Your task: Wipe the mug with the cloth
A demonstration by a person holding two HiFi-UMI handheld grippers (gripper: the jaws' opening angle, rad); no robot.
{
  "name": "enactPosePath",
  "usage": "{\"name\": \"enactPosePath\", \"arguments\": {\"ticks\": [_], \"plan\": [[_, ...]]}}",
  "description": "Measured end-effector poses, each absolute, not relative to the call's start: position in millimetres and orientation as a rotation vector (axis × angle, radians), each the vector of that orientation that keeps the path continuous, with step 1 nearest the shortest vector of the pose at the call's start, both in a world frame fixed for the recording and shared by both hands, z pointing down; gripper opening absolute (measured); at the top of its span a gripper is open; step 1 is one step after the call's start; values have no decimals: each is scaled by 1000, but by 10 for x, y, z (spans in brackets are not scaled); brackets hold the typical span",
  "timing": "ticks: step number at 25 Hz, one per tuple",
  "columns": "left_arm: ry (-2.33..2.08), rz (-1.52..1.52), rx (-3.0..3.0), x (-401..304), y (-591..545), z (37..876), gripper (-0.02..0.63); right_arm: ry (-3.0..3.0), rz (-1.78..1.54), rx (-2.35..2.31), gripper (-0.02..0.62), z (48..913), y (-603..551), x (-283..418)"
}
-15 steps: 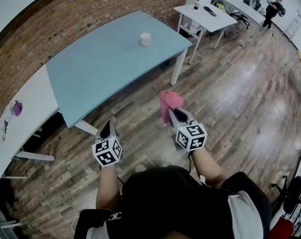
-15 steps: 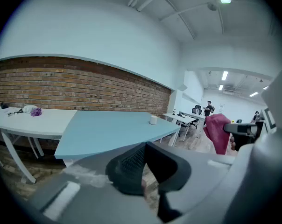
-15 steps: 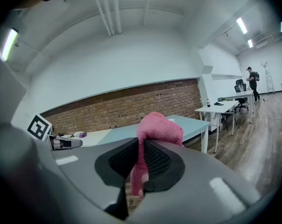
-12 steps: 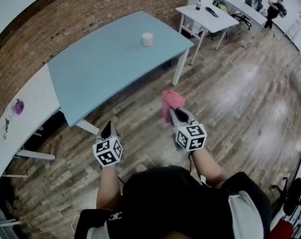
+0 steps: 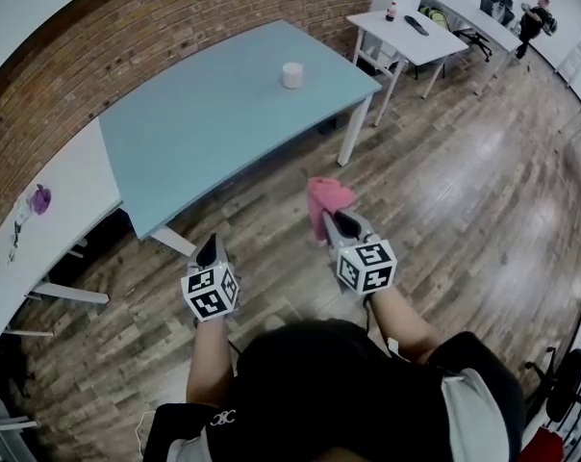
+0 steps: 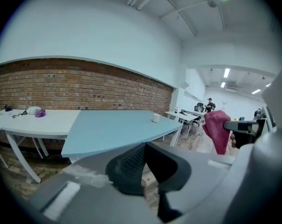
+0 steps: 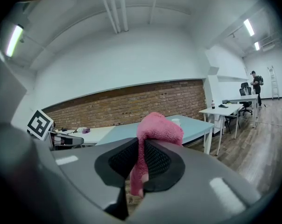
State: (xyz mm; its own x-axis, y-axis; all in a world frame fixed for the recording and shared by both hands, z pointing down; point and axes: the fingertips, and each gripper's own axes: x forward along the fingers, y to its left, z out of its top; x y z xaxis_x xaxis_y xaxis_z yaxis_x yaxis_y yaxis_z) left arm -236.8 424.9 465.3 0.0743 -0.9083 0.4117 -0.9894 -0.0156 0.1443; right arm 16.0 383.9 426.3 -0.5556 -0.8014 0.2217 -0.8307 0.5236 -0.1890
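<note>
A white mug point(image 5: 291, 75) stands near the far right end of the light blue table point(image 5: 214, 114); it is small in the left gripper view point(image 6: 156, 118) and partly hidden behind the cloth in the right gripper view. My right gripper point(image 5: 331, 221) is shut on a pink cloth point(image 5: 325, 198), which bunches above the jaws point(image 7: 156, 129) and hangs down between them. My left gripper point(image 5: 210, 249) is shut with nothing in it point(image 6: 142, 171). Both grippers are held over the wooden floor, well short of the table.
A brick wall point(image 5: 127, 37) runs behind the blue table. A white table point(image 5: 40, 229) adjoins it at the left with small items on it. Another white table point(image 5: 420, 32) with a bottle stands at the far right. A person point(image 5: 533, 17) stands far off.
The table and mug have shifted slightly down and right in the head view as the view moved. Both grippers keep their places and the cloth stays clamped.
</note>
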Motion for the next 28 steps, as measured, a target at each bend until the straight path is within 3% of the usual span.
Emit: {"name": "enactPosePath", "arguments": {"ticks": [28], "plan": [[-1817, 279, 2016, -2963, 3914, 4783, 8, -2581, 363, 1407, 38, 4338, 3633, -593]]}}
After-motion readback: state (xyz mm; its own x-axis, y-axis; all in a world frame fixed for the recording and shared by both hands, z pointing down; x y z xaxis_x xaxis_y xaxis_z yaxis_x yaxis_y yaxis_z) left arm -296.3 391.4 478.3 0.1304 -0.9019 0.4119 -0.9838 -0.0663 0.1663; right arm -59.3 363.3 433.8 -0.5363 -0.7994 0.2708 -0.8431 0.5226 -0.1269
